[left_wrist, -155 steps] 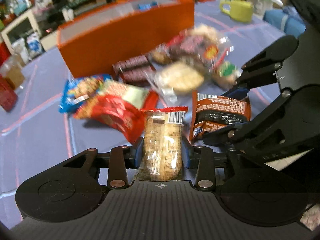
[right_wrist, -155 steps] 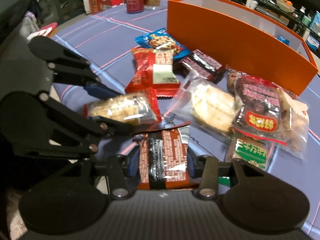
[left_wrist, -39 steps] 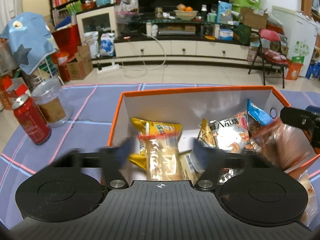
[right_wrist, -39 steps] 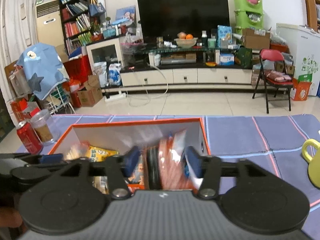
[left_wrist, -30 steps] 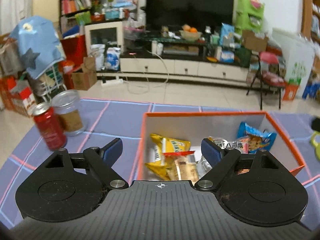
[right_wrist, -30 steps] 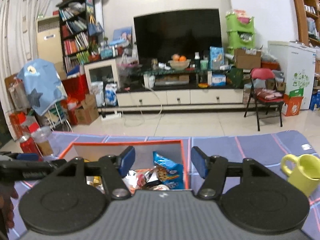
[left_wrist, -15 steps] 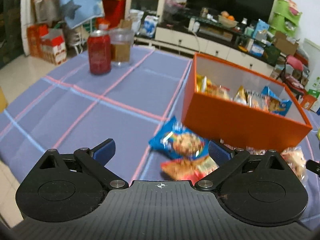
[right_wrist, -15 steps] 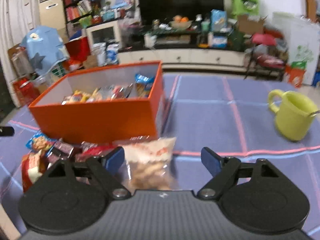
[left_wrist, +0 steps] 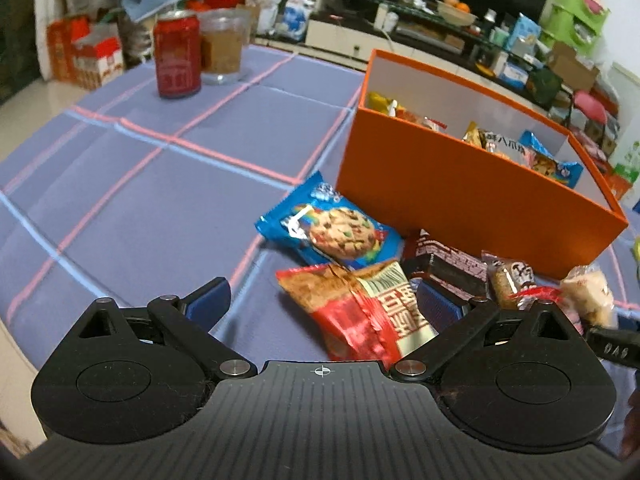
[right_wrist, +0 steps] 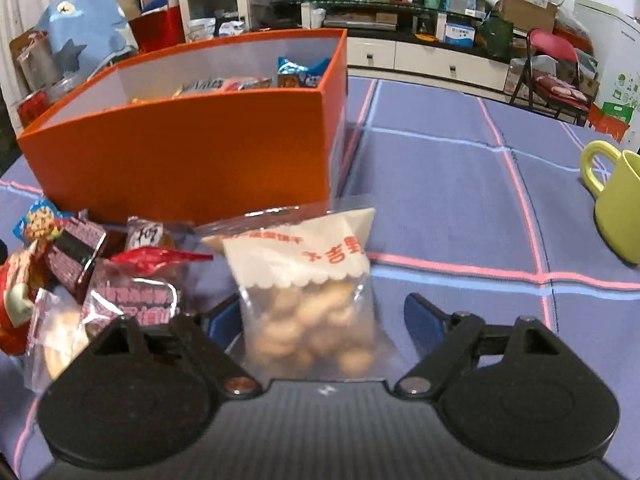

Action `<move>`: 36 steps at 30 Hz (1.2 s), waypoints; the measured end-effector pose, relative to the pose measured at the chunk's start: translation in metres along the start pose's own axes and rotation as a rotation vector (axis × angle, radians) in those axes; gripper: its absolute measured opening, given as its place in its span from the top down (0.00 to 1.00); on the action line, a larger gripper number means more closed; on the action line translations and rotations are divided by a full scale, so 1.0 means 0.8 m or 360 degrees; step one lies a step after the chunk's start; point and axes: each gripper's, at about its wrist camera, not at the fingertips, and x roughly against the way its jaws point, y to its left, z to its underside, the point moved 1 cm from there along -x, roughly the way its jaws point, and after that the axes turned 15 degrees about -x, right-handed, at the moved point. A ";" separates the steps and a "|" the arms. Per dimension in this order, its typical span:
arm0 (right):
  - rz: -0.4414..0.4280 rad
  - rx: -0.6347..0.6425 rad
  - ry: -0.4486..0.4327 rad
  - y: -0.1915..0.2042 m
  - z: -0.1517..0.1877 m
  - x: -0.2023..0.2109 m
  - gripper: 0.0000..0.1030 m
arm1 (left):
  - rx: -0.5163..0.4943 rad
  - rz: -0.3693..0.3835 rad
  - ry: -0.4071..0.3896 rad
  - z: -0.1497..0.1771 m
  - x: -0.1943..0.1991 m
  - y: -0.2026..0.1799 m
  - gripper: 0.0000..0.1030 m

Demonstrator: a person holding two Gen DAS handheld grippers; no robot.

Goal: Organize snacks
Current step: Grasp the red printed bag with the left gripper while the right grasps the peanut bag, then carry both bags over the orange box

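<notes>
Box: your orange box (left_wrist: 460,184) stands on the bench (left_wrist: 132,200), snacks already inside along its far wall.
Loose snacks: a small heap lies on the near side of the box, touching or just beside its wall.
Cookie pack: blue (left_wrist: 332,232), leftmost of the heap, against the box's near left corner.
Red pack: (left_wrist: 364,308) lies just near of the cookie pack and overlaps it.
Dark bars: (left_wrist: 452,264) right of the red pack, crowding it.
Biscuit bag: clear, white-topped (right_wrist: 312,300), at the right end of the heap, near the box's right corner.
Around: a red can (left_wrist: 177,54) and a jar (left_wrist: 222,46) stand far left; a green mug (right_wrist: 616,200) stands well right.
Left gripper: (left_wrist: 322,300) you hold it tilted down over the red pack; jaws wide apart, recently widened, pads clear of the pack lying between them.
Right gripper: (right_wrist: 316,320) tilted down over the biscuit bag; jaws spread, just been opening, the bag between them, but pads not pressing it.
In the way: the dark bars sit right at your left gripper's right pad.
</notes>
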 end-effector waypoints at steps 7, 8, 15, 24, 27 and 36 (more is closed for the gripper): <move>0.0024 0.0009 -0.0030 0.002 0.003 0.002 0.16 | 0.0003 0.0004 0.0008 0.014 -0.007 -0.021 0.19; 0.0026 0.0005 -0.0036 0.003 0.005 0.002 0.16 | -0.0006 0.0004 0.0023 0.016 -0.011 -0.025 0.19; 0.0028 -0.0015 -0.0057 0.002 0.007 0.003 0.29 | -0.0018 0.0044 0.0082 0.019 -0.031 -0.025 0.26; 0.0014 -0.0028 -0.0044 0.006 0.007 0.013 0.46 | -0.0178 0.0116 0.0088 0.015 -0.020 -0.031 0.80; 0.0023 -0.0027 -0.0053 0.008 0.007 0.012 0.46 | -0.0216 0.0104 0.0088 0.015 -0.021 -0.033 0.81; 0.0030 -0.0036 -0.0070 0.007 0.007 0.020 0.50 | -0.0340 0.0045 0.0069 0.014 -0.017 -0.041 0.84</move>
